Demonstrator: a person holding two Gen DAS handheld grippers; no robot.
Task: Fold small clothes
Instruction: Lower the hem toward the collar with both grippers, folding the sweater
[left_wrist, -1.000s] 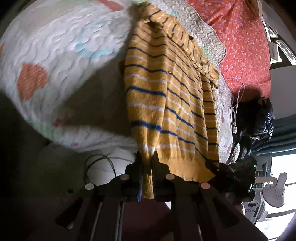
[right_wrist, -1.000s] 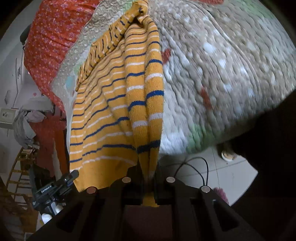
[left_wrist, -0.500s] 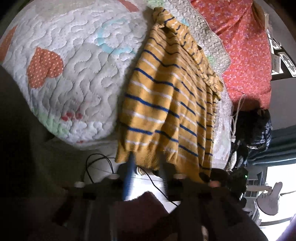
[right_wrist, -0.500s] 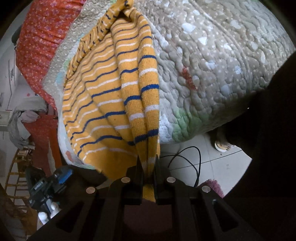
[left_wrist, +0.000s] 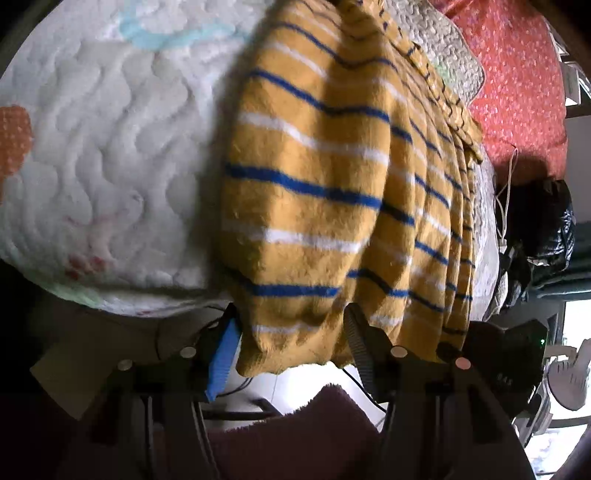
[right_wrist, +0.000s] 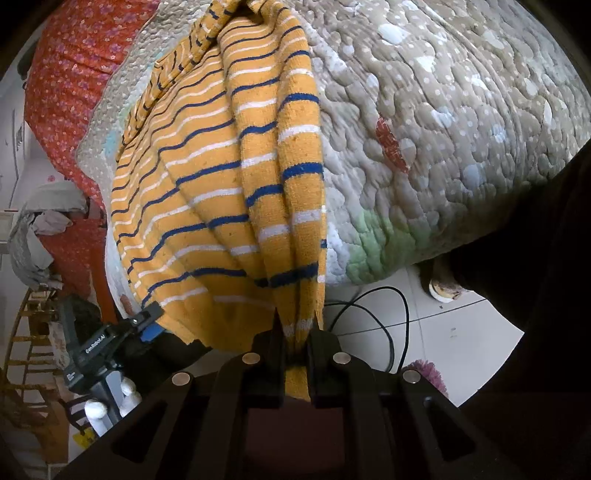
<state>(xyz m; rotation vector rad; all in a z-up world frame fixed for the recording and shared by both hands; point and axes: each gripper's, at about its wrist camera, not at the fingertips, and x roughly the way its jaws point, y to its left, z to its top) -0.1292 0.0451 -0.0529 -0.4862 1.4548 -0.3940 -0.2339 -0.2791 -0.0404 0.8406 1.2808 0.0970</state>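
Note:
A mustard-yellow knit sweater (left_wrist: 332, 184) with blue and white stripes lies on a quilted bed cover, its hem hanging over the bed's near edge. My left gripper (left_wrist: 291, 325) is open, its jaws wide apart on either side of the hem's left corner, which hangs loose between them. My right gripper (right_wrist: 297, 332) is shut on the sweater (right_wrist: 229, 177) at the hem's right corner, and the cloth bunches into ridges up from the jaws. The left gripper (right_wrist: 146, 323) also shows at the lower left of the right wrist view.
The quilt (left_wrist: 103, 155) is white with orange hearts; in the right wrist view the quilt (right_wrist: 443, 129) looks grey-brown. A red floral blanket (left_wrist: 517, 74) lies beyond. A black cable (right_wrist: 388, 314) runs on the tiled floor below the bed edge. Dark clutter (left_wrist: 546, 229) stands at the far right.
My left gripper has opened and let go of the hem corner, then moved in closer to the sweater. My right gripper has kept its hold on the other corner.

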